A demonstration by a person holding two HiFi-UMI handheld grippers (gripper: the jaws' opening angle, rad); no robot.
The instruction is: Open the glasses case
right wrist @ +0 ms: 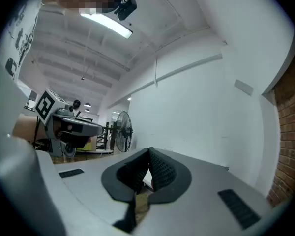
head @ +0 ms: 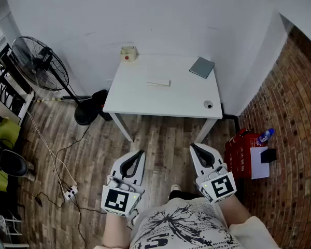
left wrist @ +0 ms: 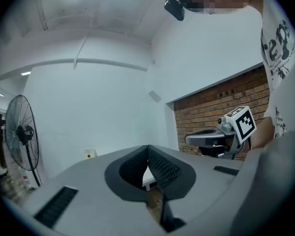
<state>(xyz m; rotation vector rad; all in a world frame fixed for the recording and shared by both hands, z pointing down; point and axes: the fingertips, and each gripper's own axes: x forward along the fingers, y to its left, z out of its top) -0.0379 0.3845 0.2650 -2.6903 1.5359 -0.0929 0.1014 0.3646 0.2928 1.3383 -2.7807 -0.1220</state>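
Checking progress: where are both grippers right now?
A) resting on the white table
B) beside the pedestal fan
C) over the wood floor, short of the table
C: the left gripper and right gripper hover over the wood floor, short of the white table, both shut and empty.

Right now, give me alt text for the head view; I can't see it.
The left gripper and right gripper are shut, empty and held over the wooden floor, short of a white table. A slim white case lies mid-table, untouched, with a grey pad at the far right corner.
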